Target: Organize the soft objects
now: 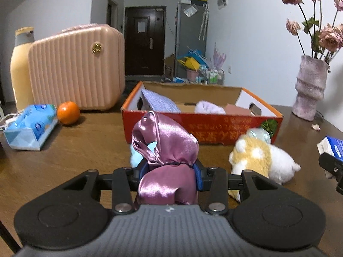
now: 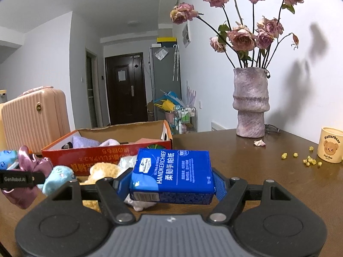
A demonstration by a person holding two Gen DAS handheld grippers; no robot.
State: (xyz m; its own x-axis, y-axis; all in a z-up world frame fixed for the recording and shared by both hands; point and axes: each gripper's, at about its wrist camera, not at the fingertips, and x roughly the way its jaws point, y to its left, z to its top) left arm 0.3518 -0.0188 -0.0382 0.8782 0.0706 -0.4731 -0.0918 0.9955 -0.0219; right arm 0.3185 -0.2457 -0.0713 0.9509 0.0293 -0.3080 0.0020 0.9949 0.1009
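Note:
My left gripper (image 1: 170, 172) is shut on a shiny purple satin pouch (image 1: 165, 147) and holds it above the table, in front of the red cardboard box (image 1: 225, 128). My right gripper (image 2: 169, 182) is shut on a blue handkerchief tissue pack (image 2: 173, 175), right of that box (image 2: 111, 154). A yellow and white plush toy (image 1: 257, 158) lies on the table by the box. A light blue plush (image 2: 57, 176) lies behind the pouch (image 2: 32, 165). The box holds a lilac cloth (image 1: 160, 102) and a pale soft item (image 1: 209, 107).
A pink ribbed suitcase (image 1: 77, 68), a cream bottle (image 1: 20, 68), an orange (image 1: 68, 112) and a blue tissue box (image 1: 30, 126) stand at the left. A vase of dried roses (image 2: 250, 102), a Butterbear cup (image 2: 331, 147) and scattered yellow bits (image 2: 308, 160) are at the right.

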